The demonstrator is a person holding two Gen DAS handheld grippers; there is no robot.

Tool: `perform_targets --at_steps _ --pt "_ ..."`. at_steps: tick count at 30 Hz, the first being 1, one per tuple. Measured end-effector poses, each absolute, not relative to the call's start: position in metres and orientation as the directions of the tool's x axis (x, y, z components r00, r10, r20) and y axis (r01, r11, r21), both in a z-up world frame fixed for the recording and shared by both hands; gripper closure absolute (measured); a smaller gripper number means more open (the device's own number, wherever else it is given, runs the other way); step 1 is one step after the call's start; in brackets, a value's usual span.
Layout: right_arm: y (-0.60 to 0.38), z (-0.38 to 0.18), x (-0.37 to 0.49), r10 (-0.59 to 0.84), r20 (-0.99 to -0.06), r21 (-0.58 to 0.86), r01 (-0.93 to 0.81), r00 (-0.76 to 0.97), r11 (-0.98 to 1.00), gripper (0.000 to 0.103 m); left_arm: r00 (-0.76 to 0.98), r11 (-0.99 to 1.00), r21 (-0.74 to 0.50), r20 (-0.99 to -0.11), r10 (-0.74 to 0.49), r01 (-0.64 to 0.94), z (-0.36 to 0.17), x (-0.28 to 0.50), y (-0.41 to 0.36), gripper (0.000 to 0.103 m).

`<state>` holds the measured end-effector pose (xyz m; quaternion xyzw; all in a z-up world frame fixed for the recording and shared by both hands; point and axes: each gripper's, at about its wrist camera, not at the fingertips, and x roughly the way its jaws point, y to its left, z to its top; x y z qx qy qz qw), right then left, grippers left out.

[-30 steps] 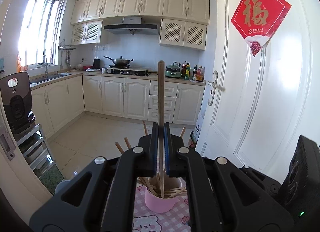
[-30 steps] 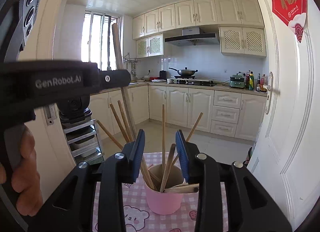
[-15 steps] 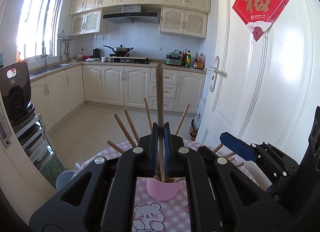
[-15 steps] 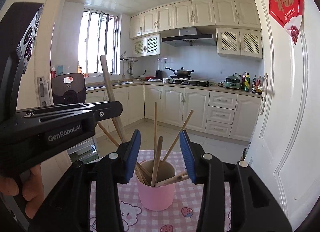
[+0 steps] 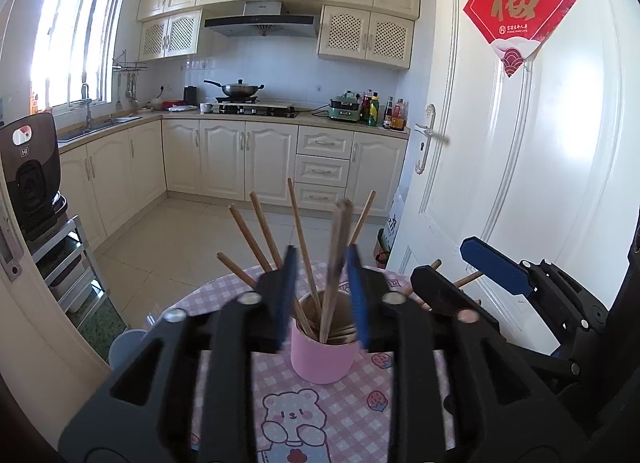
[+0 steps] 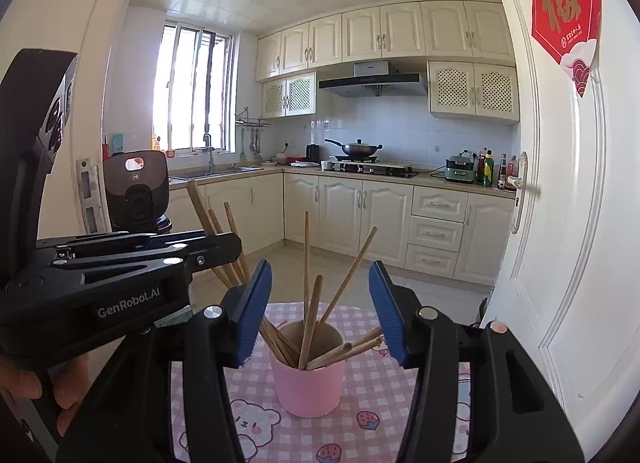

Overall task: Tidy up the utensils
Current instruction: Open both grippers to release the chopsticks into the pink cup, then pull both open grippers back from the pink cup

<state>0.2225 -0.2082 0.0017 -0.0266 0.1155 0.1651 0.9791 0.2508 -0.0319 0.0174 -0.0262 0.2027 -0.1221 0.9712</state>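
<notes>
Your left gripper (image 5: 322,295) gapes empty above the pink cup (image 5: 322,355); right gripper (image 6: 320,309) is likewise wide, empty. Chopsticks (image 6: 306,287) all appear cupped; little remains.

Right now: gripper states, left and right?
Left gripper: open, holding nothing; a blurred chopstick stands loose between its jaws in the pink cup.
Right gripper: open, empty.

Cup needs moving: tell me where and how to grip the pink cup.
Grip the pink cup on its bare side wall, below the rim, coming level from the near side. Chopsticks fan out above the rim, blocking any approach from the top.
</notes>
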Motion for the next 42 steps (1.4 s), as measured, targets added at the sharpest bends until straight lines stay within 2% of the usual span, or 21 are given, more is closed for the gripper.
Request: perform_targets --at_steps 2,4,12,17,20,23,34,42 --pt "-0.211 0.003 0.220 0.319 -0.232 -0.009 -0.330 0.919 0.944 0.054 0.907 0.973 -0.094 -0.352 -0.232 0.213 0.020 0.243 -0.027 0.047" --pt "-0.213 0.005 0.217 0.315 -0.228 -0.010 -0.326 0.921 0.945 0.053 0.905 0.973 -0.086 -0.356 -0.233 0.216 0.022 0.239 -0.026 0.046" --pt "-0.212 0.012 0.200 0.317 -0.214 -0.020 -0.329 0.924 0.944 0.050 0.922 0.979 -0.072 -0.328 -0.205 0.192 0.028 0.216 -0.018 0.028" --pt "-0.214 0.015 0.185 0.325 -0.209 -0.008 -0.334 0.922 0.942 0.046 0.932 0.981 -0.060 -0.305 -0.196 0.187 0.032 0.195 -0.012 0.015" --pt "-0.216 0.016 0.175 0.325 -0.208 -0.002 -0.332 0.923 0.943 0.041 0.938 0.981 -0.049 -0.287 -0.196 0.190 0.034 0.179 -0.007 0.011" --pt "-0.217 0.016 0.164 0.333 -0.208 0.016 -0.337 0.920 0.941 0.038 0.947 0.984 -0.039 -0.267 -0.180 0.176 0.033 0.160 -0.001 0.009" --pt "-0.215 0.013 0.120 0.325 -0.216 -0.020 -0.337 0.921 0.941 0.013 0.957 0.991 0.010 -0.262 -0.123 0.130 0.023 0.110 0.013 0.008" --pt "-0.213 0.017 0.087 0.321 -0.173 -0.022 -0.330 0.931 0.944 0.008 0.972 0.995 -0.007 -0.214 -0.099 0.100 0.031 0.079 0.016 0.007"
